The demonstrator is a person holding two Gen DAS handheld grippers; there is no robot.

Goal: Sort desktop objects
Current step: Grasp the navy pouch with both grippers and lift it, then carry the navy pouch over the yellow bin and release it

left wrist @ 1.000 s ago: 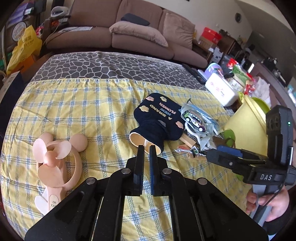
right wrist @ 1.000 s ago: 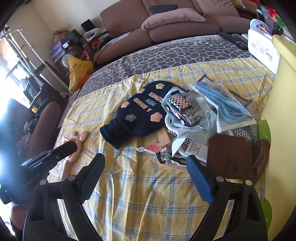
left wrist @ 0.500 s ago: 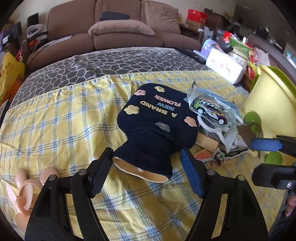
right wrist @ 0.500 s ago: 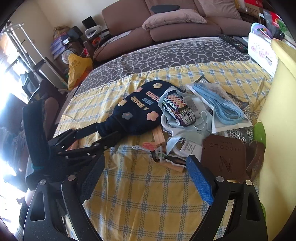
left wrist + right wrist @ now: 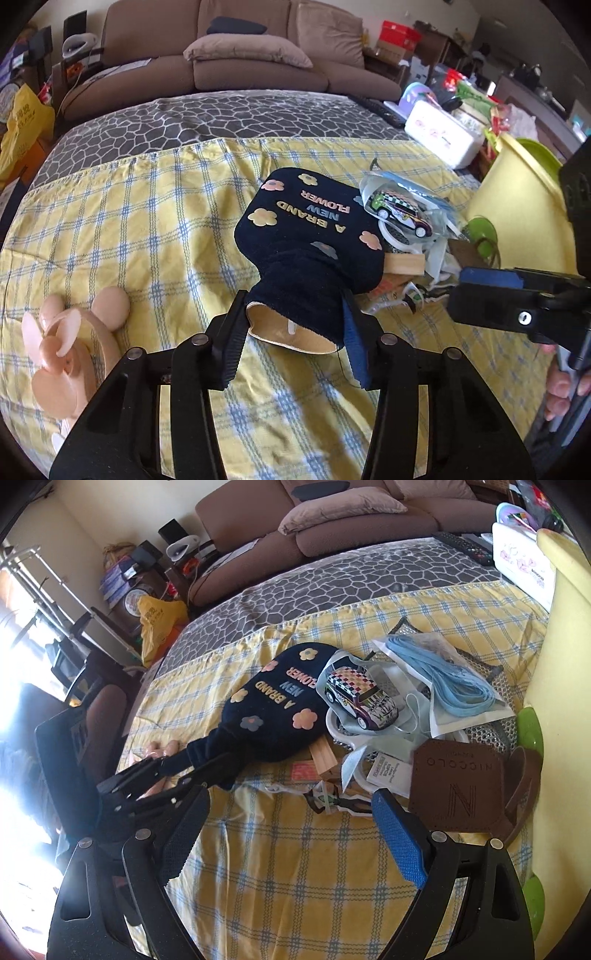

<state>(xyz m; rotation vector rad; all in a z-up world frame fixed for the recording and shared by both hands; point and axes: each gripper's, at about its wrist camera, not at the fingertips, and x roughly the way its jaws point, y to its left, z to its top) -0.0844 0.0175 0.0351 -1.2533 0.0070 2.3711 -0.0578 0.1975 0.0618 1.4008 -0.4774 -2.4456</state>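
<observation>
My left gripper (image 5: pixel 293 325) is down at the neck of the dark blue hot-water-bottle cover (image 5: pixel 314 236), the one with little flowers and the words "A BRAND NEW FLOWER". My jaws are closing now, with the soft neck between them. The pads sit right by its sides, but I cannot tell if they press it yet. I go for the neck because it is the thin part. The fat part is too wide for me to get around.

The cover lies flat on the yellow checked cloth (image 5: pixel 147 221). Its far corner touches a messy pile, so I think I should pull it away slowly, or the pile may slide with it. A toy car (image 5: pixel 400 212) sits on top of that pile in clear plastic wrap. A small wooden block (image 5: pixel 404 264) pokes out from under the cover's edge.

A pink hand fan (image 5: pixel 66 354) lies alone on the cloth to my left, well apart from the rest.

My right gripper (image 5: pixel 284 834) hangs wide open with nothing in it, over bare cloth. It is near a brown leather tag (image 5: pixel 456 782) and a bag of blue cord (image 5: pixel 443 679). I think it is waiting its turn.
</observation>
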